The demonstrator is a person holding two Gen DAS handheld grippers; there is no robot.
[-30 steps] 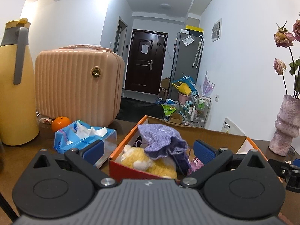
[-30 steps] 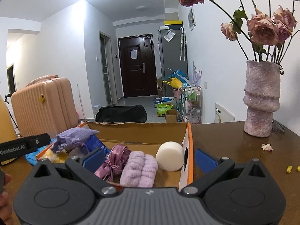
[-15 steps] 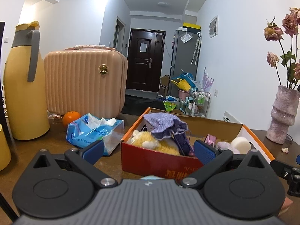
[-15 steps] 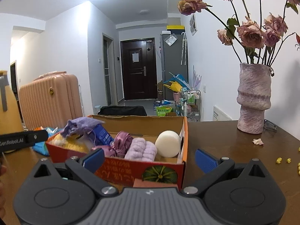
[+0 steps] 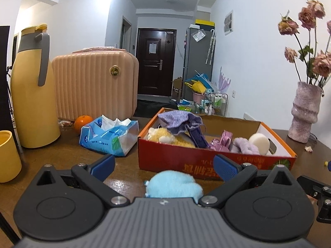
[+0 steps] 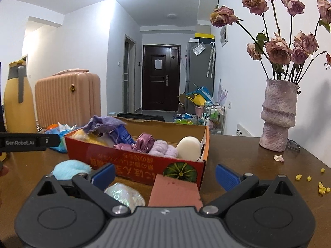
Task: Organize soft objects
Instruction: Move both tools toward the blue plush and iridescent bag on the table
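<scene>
The light-blue fluffy pad (image 5: 173, 183) lay on the table just in front of the red box (image 5: 186, 161), squarely between the spread, empty fingers of the left gripper (image 5: 163, 165), while the right gripper (image 6: 164, 172), likewise open, faced a pink block (image 6: 174, 192).

We've got the cardboard box (image 5: 215, 161) in the middle of the table (image 5: 62, 155), soft things inside it. Left of it the tissue pack (image 5: 109, 138), behind that the suitcase (image 5: 93, 84) and jug (image 5: 33, 86). Before the box lies a fluffy ball (image 5: 173, 186); the vase (image 5: 306, 111) stands right.
</scene>
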